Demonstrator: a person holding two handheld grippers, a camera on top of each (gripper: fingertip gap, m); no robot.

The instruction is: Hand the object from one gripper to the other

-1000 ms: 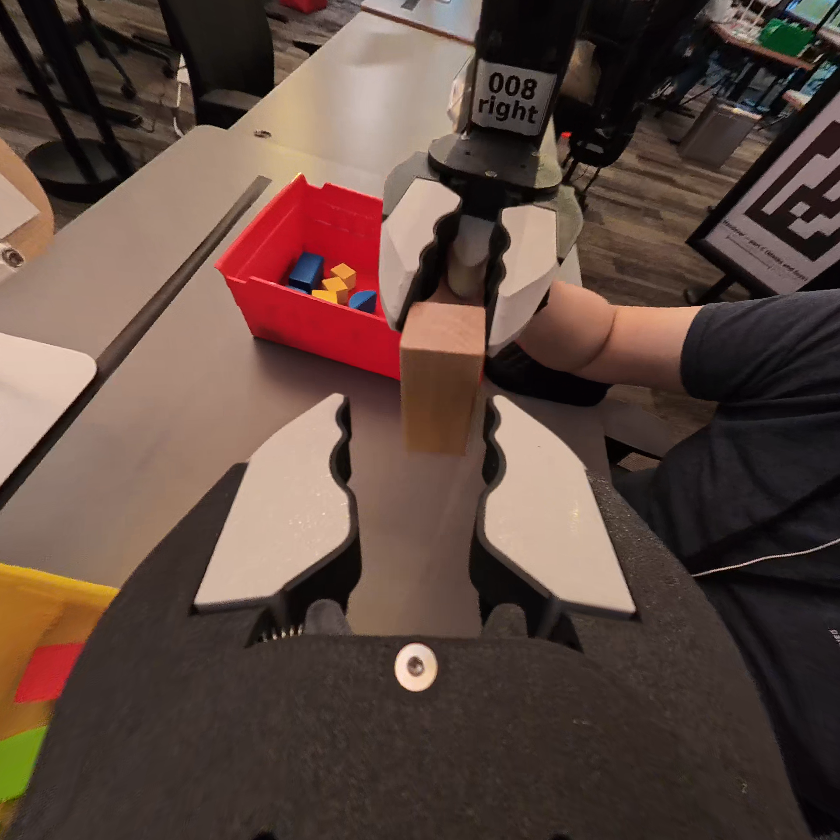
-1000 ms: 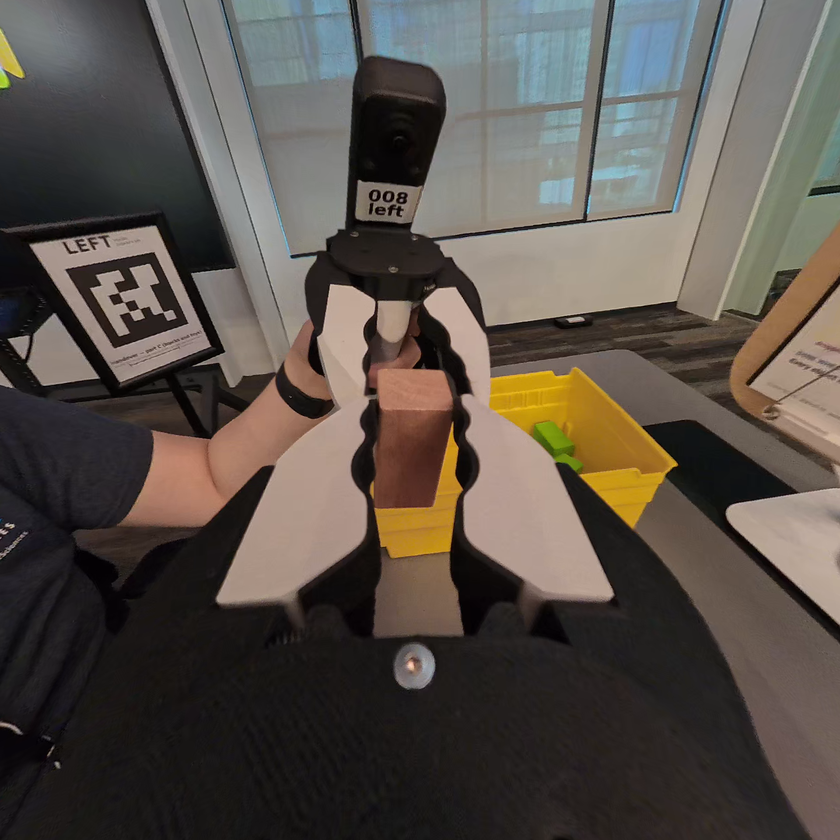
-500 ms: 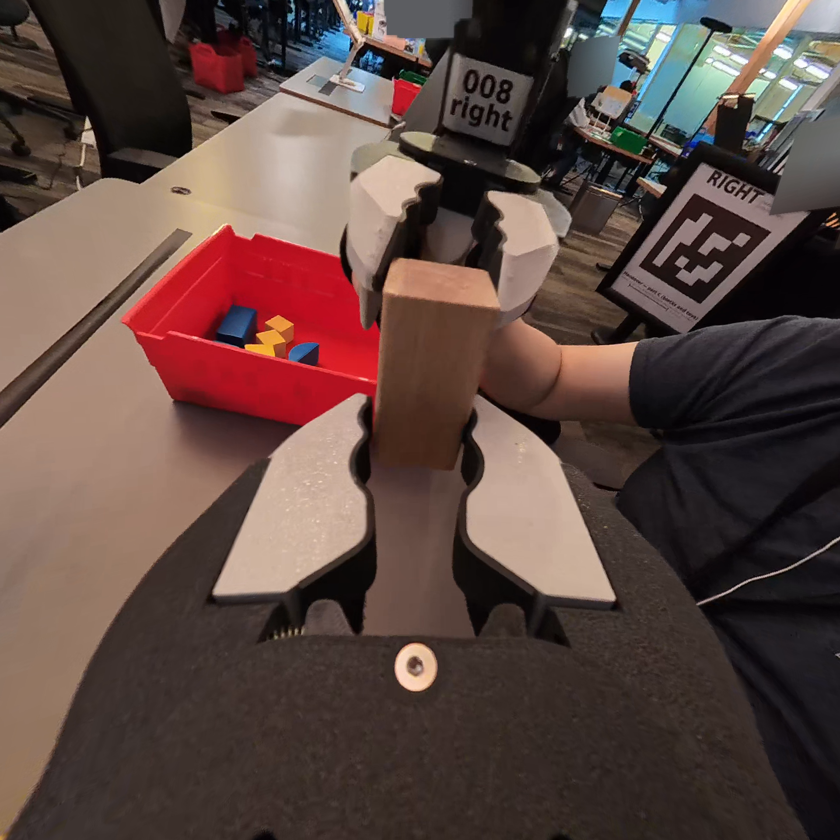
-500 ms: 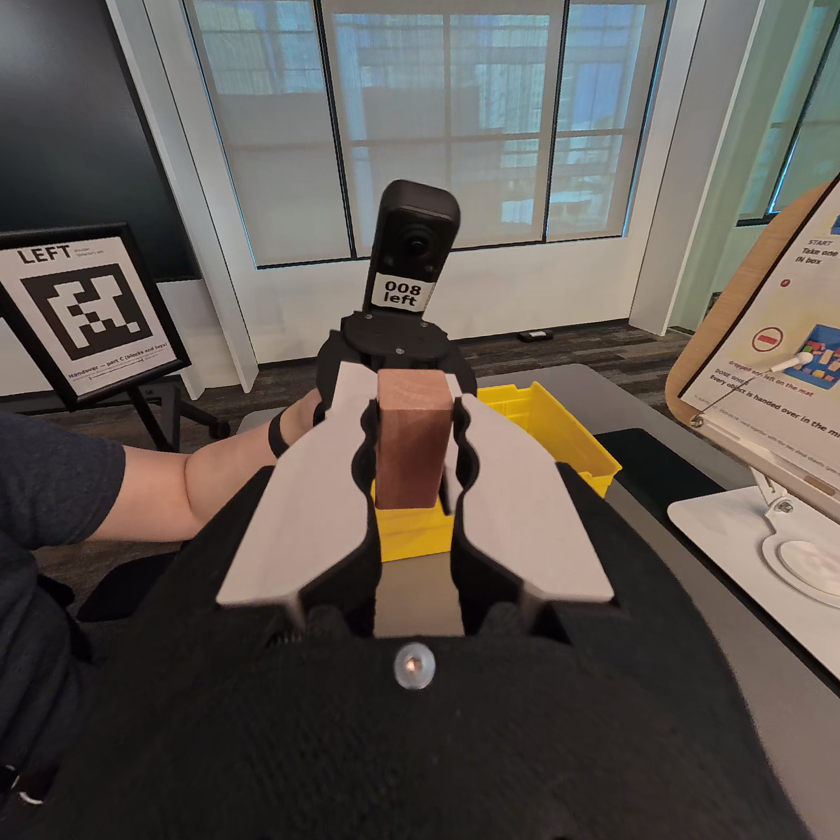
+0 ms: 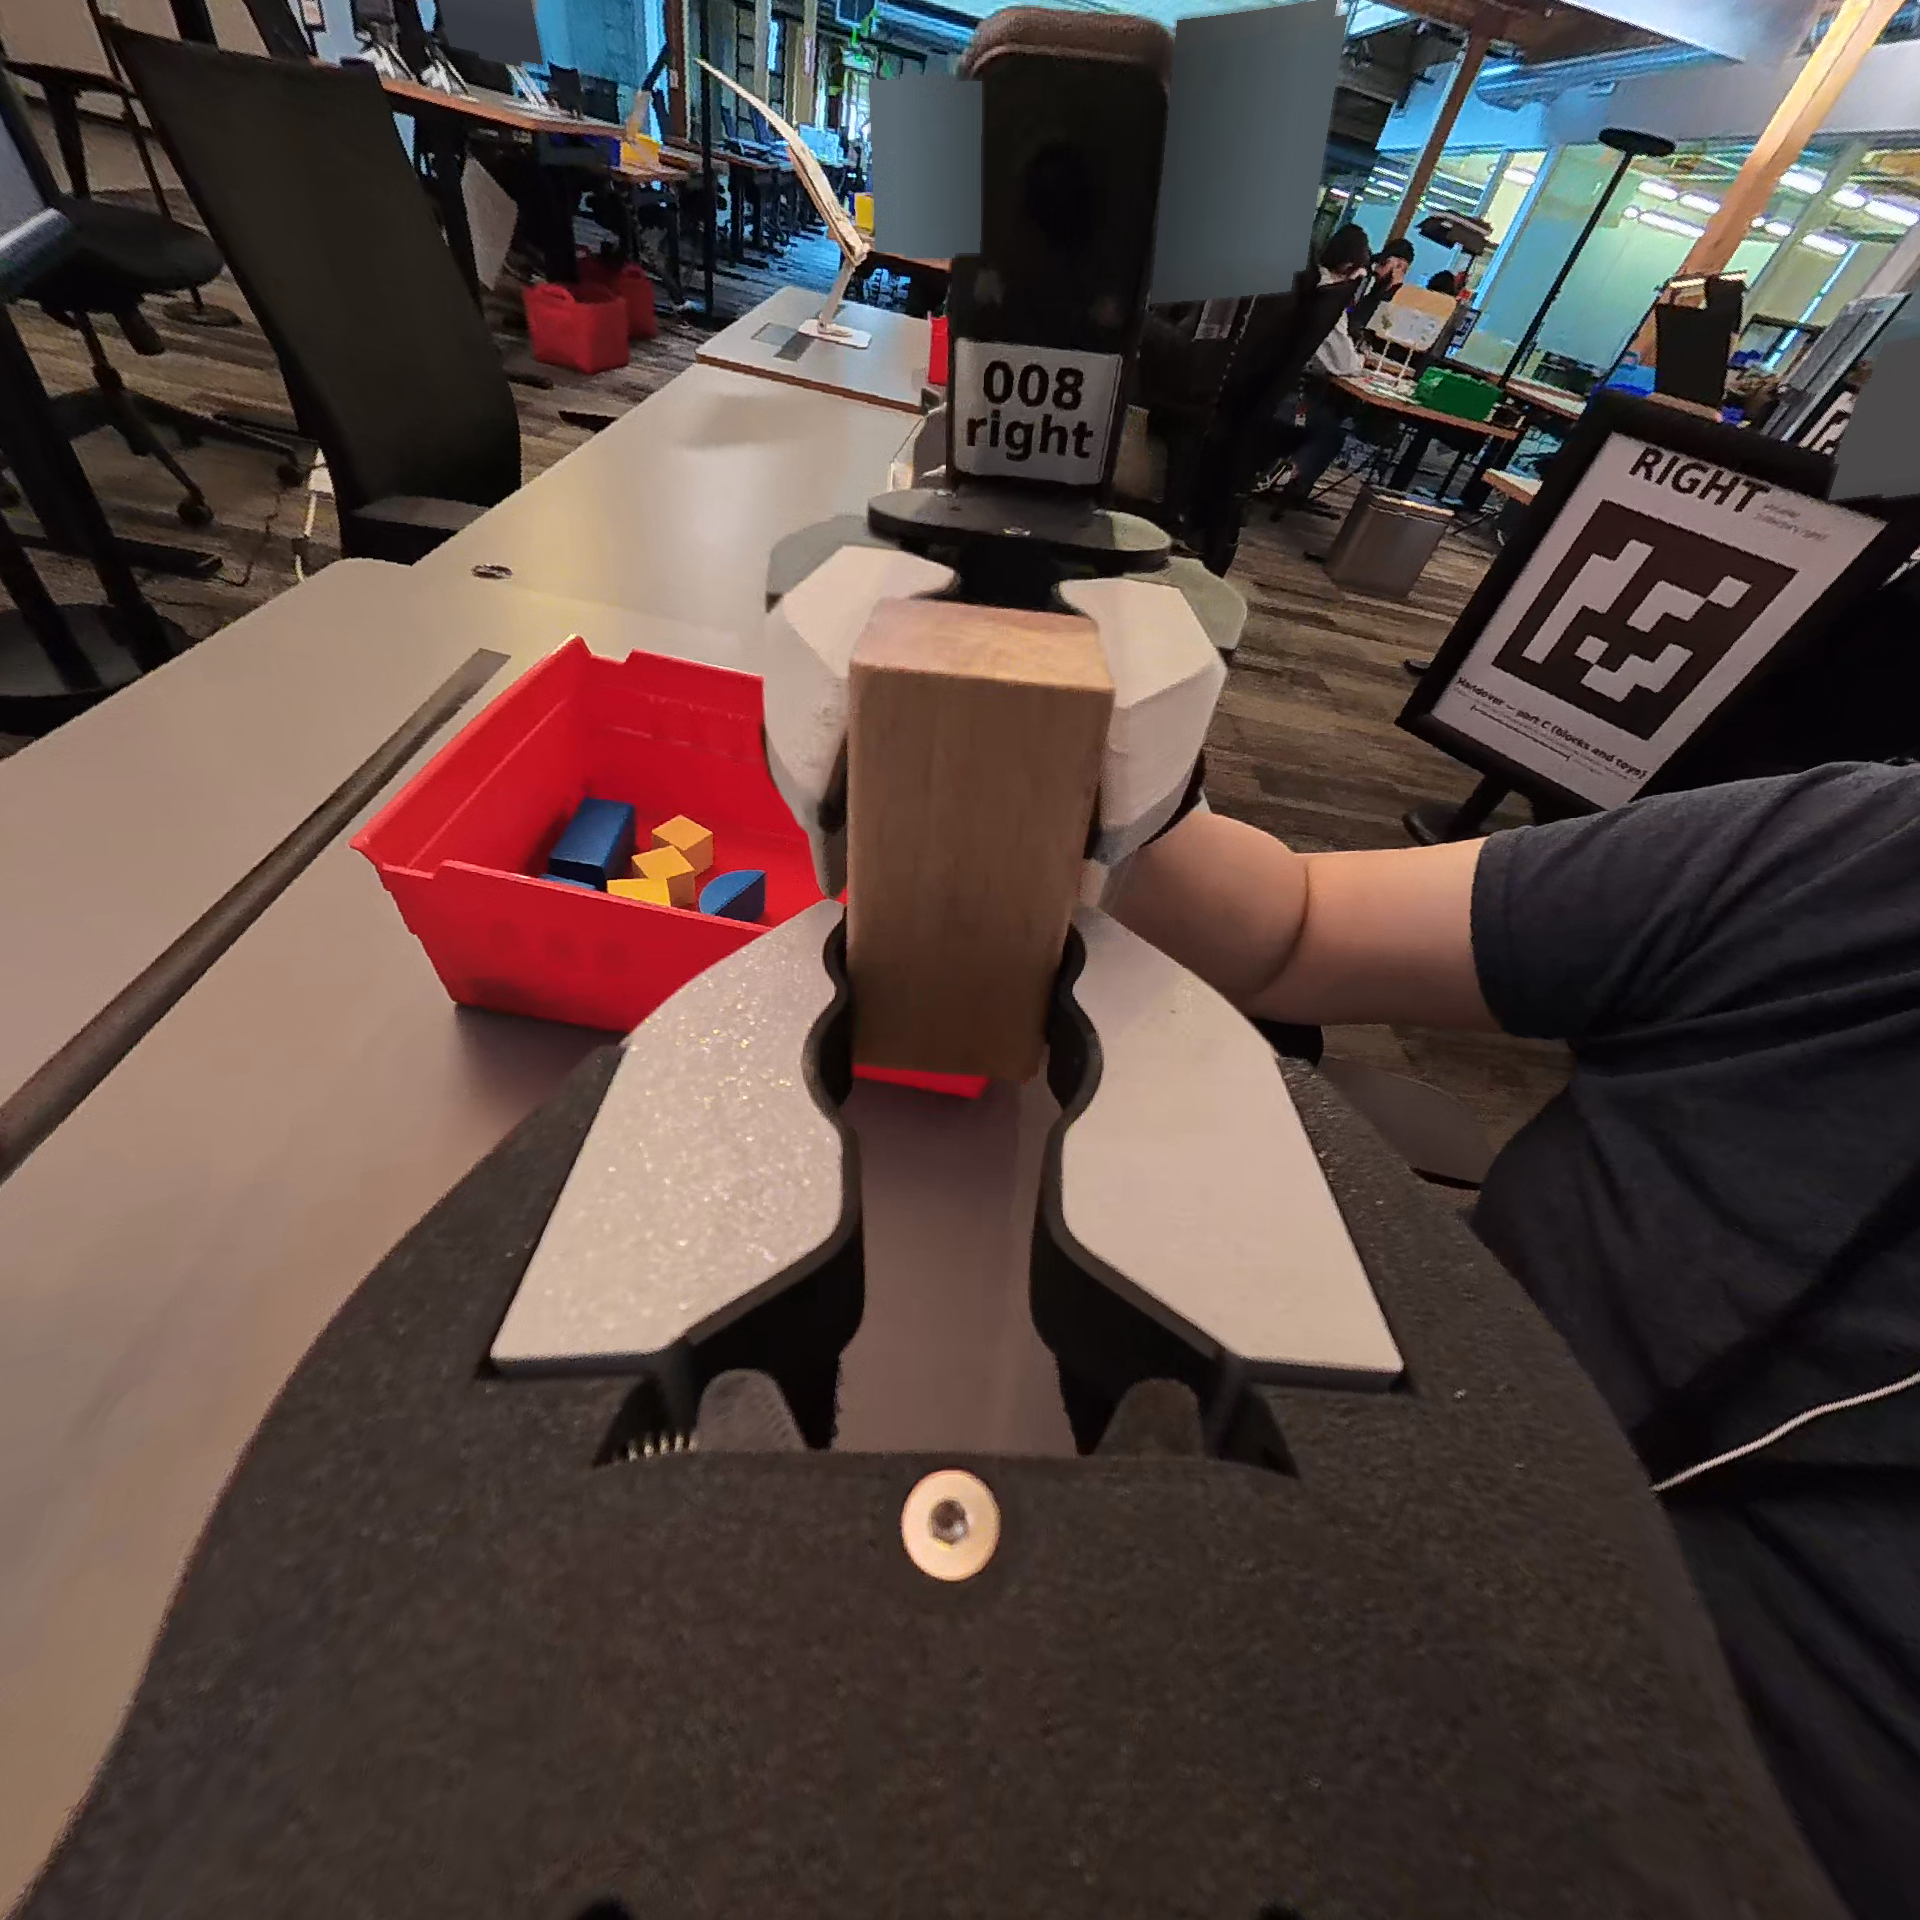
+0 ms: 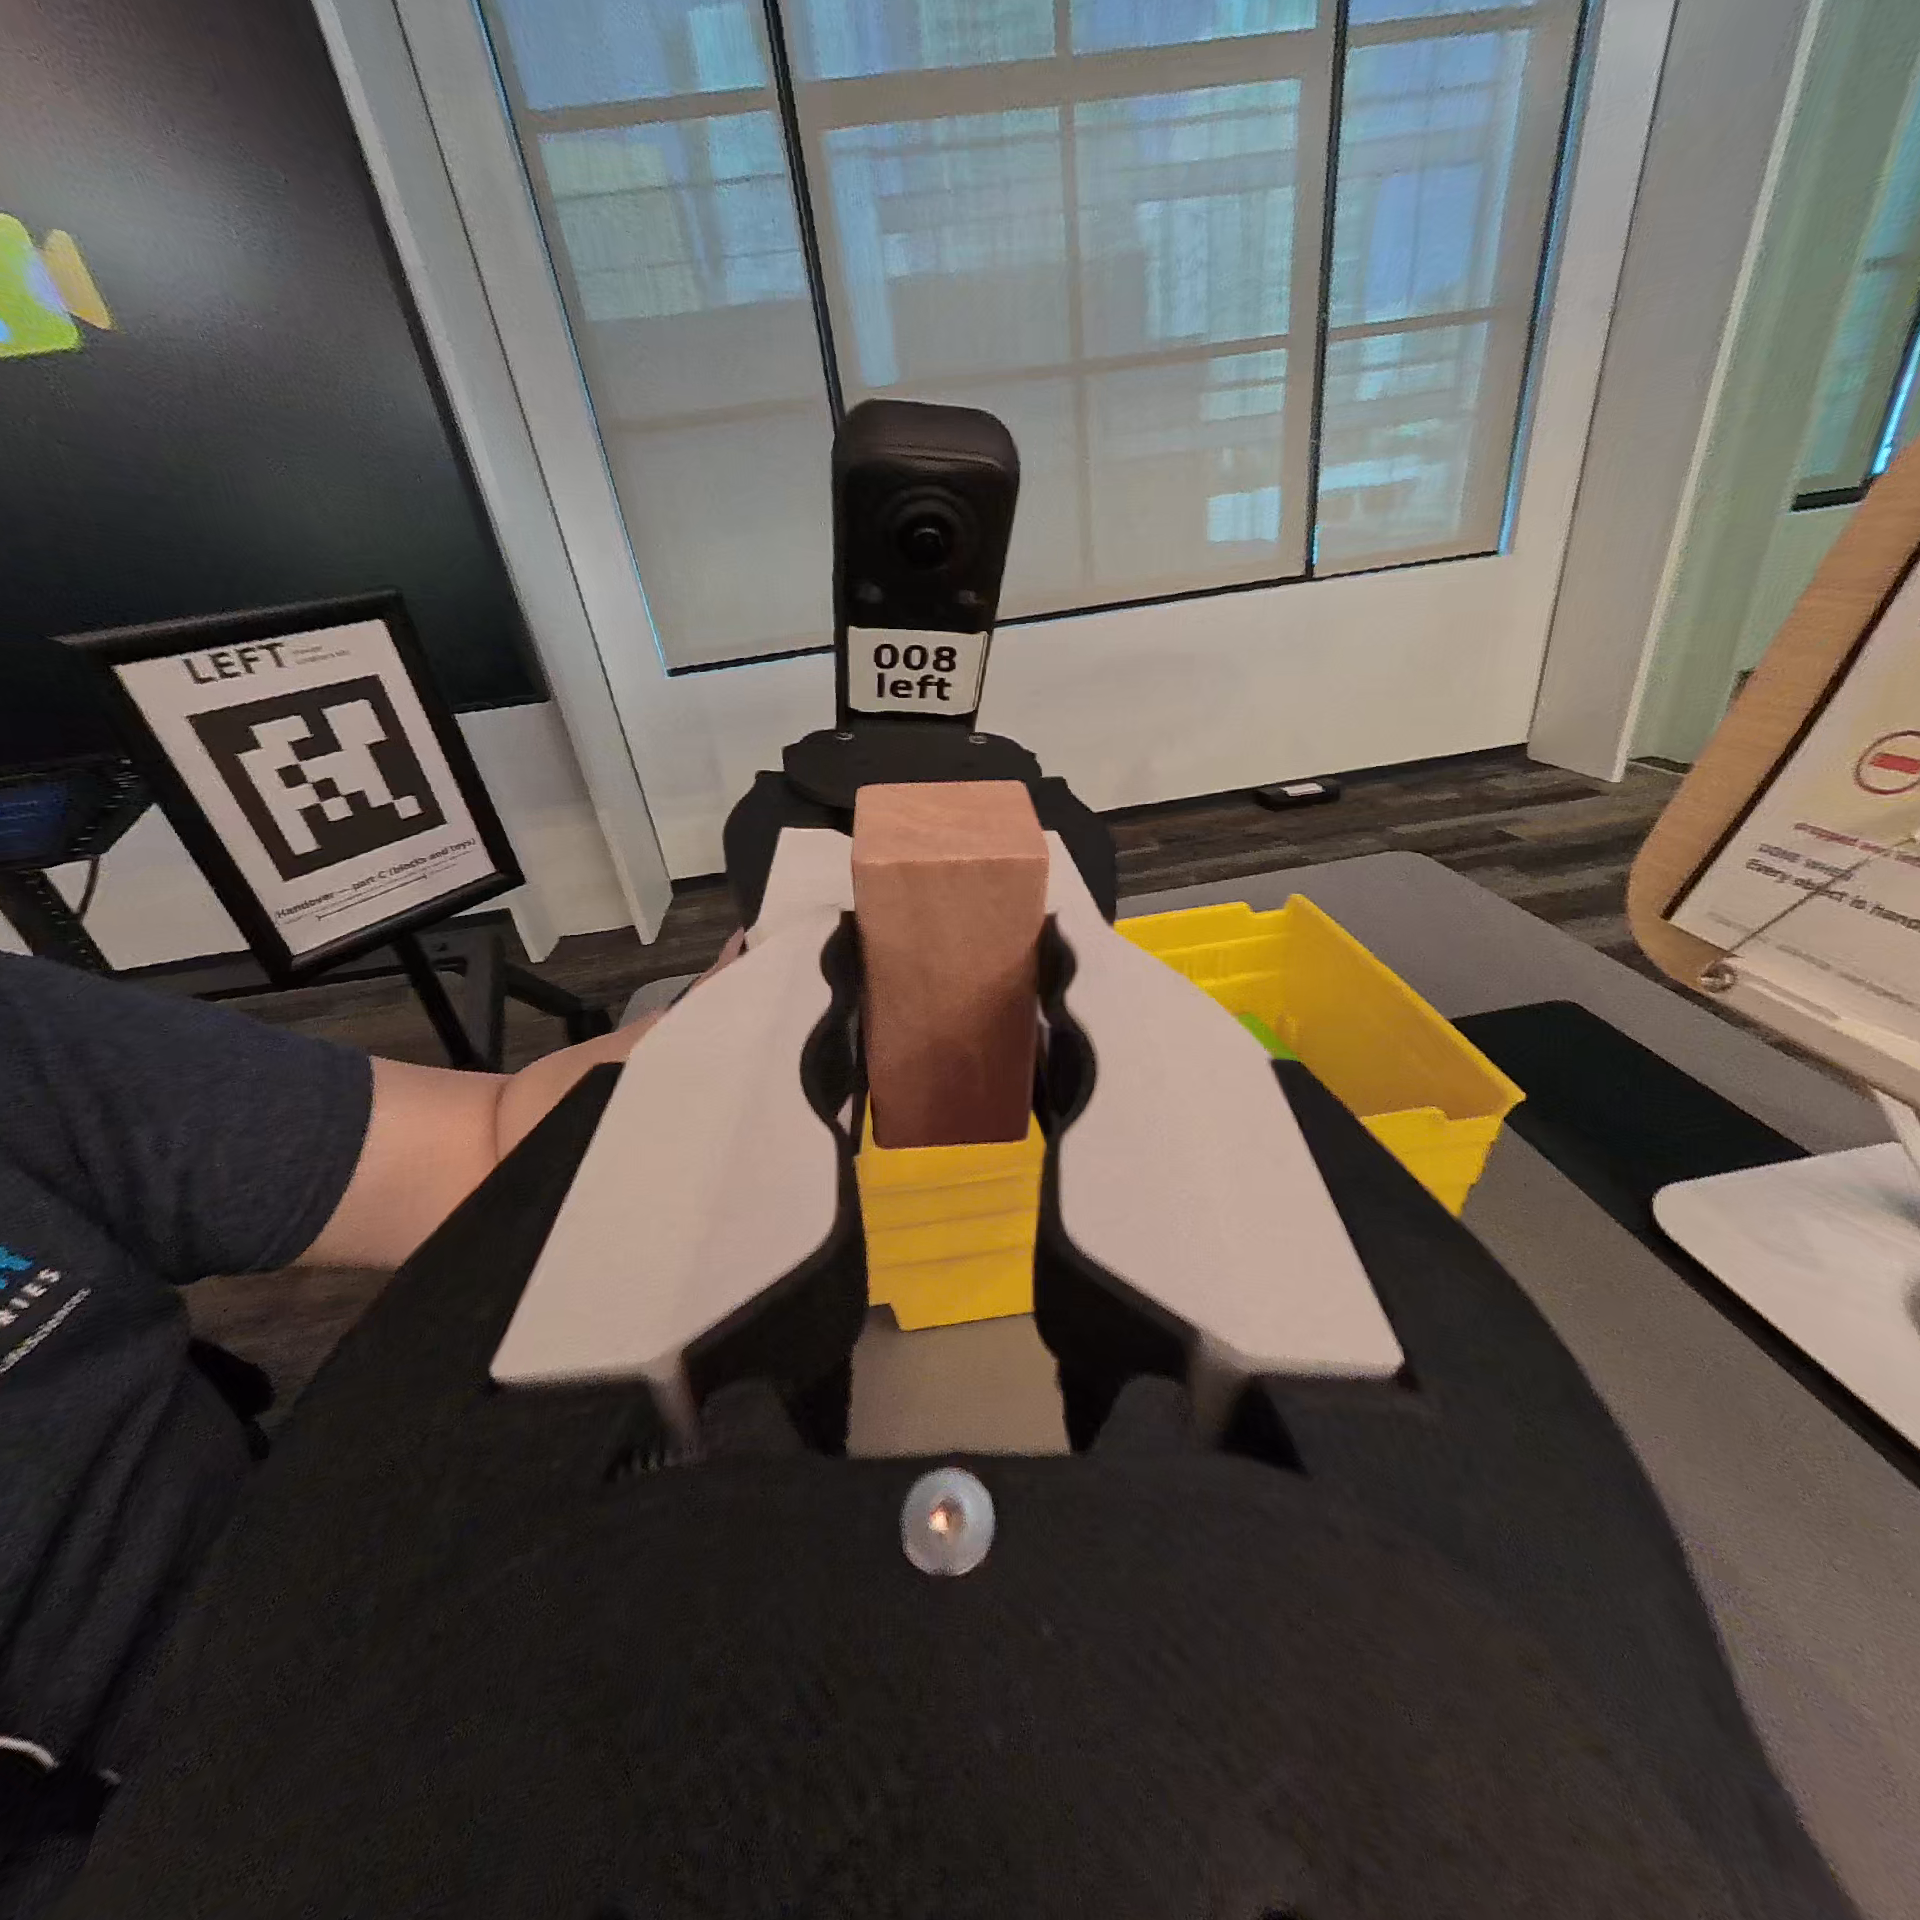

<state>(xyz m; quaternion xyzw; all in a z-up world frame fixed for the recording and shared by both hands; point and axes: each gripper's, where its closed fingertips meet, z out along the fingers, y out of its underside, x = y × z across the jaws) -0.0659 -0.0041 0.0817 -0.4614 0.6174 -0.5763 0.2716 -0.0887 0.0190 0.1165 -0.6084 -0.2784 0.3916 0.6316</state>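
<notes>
Mid-handover: wooden block [image 5: 971, 831] upright between both grippers. Left gripper [image 5: 951, 997] clamps its lower end; right gripper [image 6: 945, 1023] is clamped on the same block from the opposite side. Next, judging by this: one gripper releases and backs straight off.

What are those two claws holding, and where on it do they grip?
A wooden block. Both the left gripper and right gripper pinch its lower side faces from opposite ends.

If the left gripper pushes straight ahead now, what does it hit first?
The wooden block, already between its fingertips, then the right gripper directly behind, apparently gripping the block's far side. Depth between the two grippers is unclear.
</notes>
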